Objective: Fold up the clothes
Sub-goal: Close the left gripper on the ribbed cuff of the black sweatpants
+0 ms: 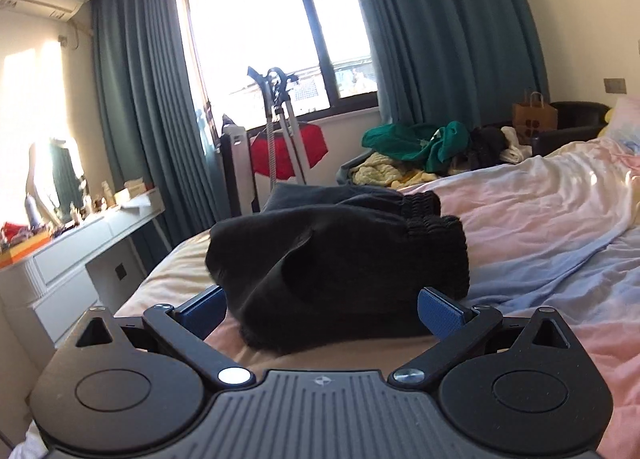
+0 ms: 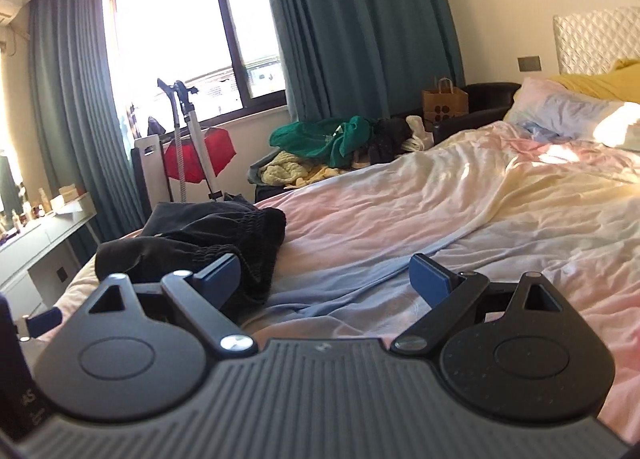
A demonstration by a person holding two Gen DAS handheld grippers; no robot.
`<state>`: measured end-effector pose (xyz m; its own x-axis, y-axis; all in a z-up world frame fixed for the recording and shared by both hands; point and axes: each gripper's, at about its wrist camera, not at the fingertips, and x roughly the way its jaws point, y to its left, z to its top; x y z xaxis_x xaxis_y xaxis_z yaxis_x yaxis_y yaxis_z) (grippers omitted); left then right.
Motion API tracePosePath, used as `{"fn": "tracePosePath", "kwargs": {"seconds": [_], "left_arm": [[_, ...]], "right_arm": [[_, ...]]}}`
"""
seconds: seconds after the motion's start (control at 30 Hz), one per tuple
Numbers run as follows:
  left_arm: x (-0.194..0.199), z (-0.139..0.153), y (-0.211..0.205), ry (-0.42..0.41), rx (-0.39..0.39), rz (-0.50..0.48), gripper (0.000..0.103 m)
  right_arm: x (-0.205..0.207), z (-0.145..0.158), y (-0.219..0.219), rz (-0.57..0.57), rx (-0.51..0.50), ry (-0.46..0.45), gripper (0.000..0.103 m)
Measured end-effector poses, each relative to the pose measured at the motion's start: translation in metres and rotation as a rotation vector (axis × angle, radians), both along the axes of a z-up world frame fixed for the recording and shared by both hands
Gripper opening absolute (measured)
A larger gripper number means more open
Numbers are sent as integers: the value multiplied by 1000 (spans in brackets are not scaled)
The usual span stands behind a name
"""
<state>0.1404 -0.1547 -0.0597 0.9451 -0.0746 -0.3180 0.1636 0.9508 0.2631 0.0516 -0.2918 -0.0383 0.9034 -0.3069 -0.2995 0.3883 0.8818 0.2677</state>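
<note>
A black garment [image 1: 340,251] with ribbed elastic cuffs lies bunched in a folded heap on the bed. In the left wrist view my left gripper [image 1: 320,309] is open, its blue fingers [image 1: 440,313] standing on either side of the garment's near edge. In the right wrist view the same garment [image 2: 192,243] lies to the left. My right gripper [image 2: 325,279] is open and empty over the bedsheet, its left finger [image 2: 220,273] close by the garment's right edge.
The bed's pastel pink, blue and yellow sheet [image 2: 460,211] spreads to the right, with pillows [image 2: 568,115] at the headboard. A pile of green, yellow and dark clothes [image 2: 332,147] sits beyond the bed's far side. A white desk [image 1: 80,255] stands left. A garment steamer [image 1: 280,131] stands by the window.
</note>
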Motion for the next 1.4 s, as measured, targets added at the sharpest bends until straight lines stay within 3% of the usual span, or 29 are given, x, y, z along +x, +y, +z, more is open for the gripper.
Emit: {"fn": "tracePosePath", "kwargs": {"seconds": [0.2,0.5,0.6,0.63,0.67,0.9,0.97,1.1,1.3,1.4], "left_arm": [[49,-16,-60,14,76,-60,97],[83,-35,-108,15,100,-20,93],[94,-40,-114,40,103,38,80],[97,-40,-114,52,97,52,71],[98,-40,-110,61,82,48,61],[87,-16,-74,91,26,30,42],[79,-4,-56,88,4,33,25],[51,25,-9,60,-56,48,12],[-3,71,68,12,-139,49,9],[-28,89,107,-6,-121,67,8]], "right_arm": [[10,-21,-37,-136,104,15,93],[23,-38,-48,-129,200,28,93],[21,-39,-52,-135,230,21,93],[20,-39,-53,-137,237,19,93],[20,-40,-54,-140,241,18,93],[28,-45,-49,-108,258,35,93],[30,-44,-46,-98,251,33,93],[30,-42,-41,-81,225,22,93],[31,-33,-27,-26,158,1,93],[27,-25,-19,34,148,-14,93]]}}
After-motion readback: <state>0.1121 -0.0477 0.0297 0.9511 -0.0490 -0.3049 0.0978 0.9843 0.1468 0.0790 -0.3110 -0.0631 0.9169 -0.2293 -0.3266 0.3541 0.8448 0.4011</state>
